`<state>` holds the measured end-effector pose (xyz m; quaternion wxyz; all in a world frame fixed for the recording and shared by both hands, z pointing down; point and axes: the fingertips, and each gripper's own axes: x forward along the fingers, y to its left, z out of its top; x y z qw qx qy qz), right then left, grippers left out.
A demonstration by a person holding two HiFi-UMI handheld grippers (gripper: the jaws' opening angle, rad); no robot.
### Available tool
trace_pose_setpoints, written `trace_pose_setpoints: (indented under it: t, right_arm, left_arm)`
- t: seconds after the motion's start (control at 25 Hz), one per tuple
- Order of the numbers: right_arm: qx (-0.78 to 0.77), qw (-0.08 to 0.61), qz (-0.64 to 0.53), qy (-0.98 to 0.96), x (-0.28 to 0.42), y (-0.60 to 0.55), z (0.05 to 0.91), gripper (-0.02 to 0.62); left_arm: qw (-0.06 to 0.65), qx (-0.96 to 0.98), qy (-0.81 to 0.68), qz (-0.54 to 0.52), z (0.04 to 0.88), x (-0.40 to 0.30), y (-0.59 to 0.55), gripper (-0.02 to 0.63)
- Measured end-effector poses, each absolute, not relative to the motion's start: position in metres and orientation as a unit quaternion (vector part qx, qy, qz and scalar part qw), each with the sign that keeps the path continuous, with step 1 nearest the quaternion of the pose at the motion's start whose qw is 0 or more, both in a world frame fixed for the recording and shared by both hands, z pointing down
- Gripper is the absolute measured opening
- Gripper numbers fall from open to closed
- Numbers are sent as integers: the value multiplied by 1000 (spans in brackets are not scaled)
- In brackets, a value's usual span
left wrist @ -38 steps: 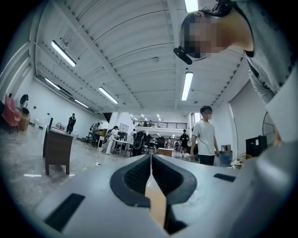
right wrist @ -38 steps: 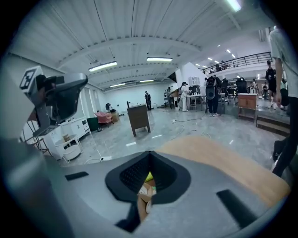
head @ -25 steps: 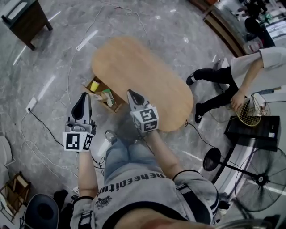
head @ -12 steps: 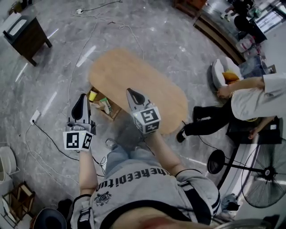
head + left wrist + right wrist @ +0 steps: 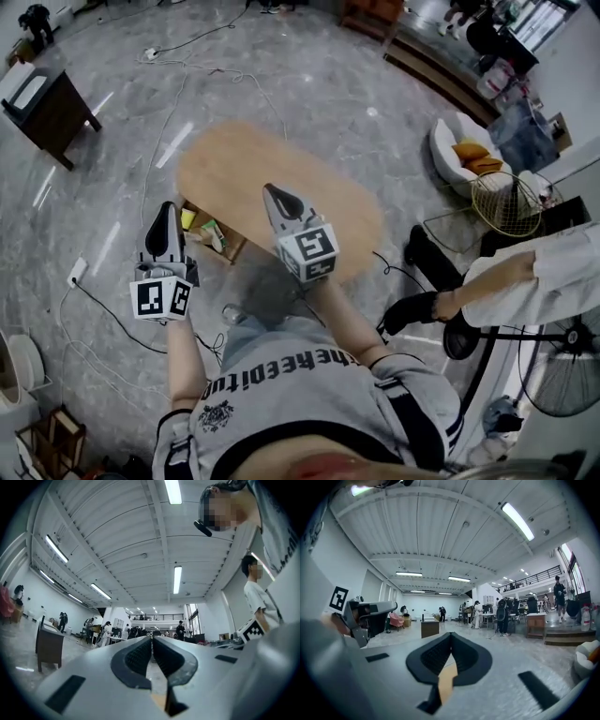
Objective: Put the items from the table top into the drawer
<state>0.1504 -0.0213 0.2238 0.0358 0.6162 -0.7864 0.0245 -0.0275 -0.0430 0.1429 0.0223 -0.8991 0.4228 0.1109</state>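
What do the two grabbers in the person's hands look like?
The left gripper and right gripper are pale grey and taper to a point like beaks, with black ribbed pads inside. Each carries a white cube printed with black square markers. The person wears a grey short-sleeved T-shirt with black lettering.

- We are seeing a grey marble floor (image 5: 328,84) with cables (image 5: 234,75) trailing across it.
- We are noting a dark cabinet (image 5: 52,108) far left, a white armchair (image 5: 459,145) and a standing fan (image 5: 562,375) right.
- We are seeing a ribbed white ceiling (image 5: 440,522) with strip lights (image 5: 518,521) glowing.
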Motion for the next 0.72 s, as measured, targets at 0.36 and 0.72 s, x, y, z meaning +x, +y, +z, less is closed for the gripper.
trace_pose_setpoints:
  t: [0.36, 0.72]
  right_arm:
    - [643, 14, -5, -766, 186, 15, 192, 3]
    - [653, 3, -21, -757, 207, 46, 178, 3]
  left_arm:
    - [40, -899, 416, 131, 129, -9, -17, 14]
    - [47, -901, 410, 132, 122, 9, 9, 14]
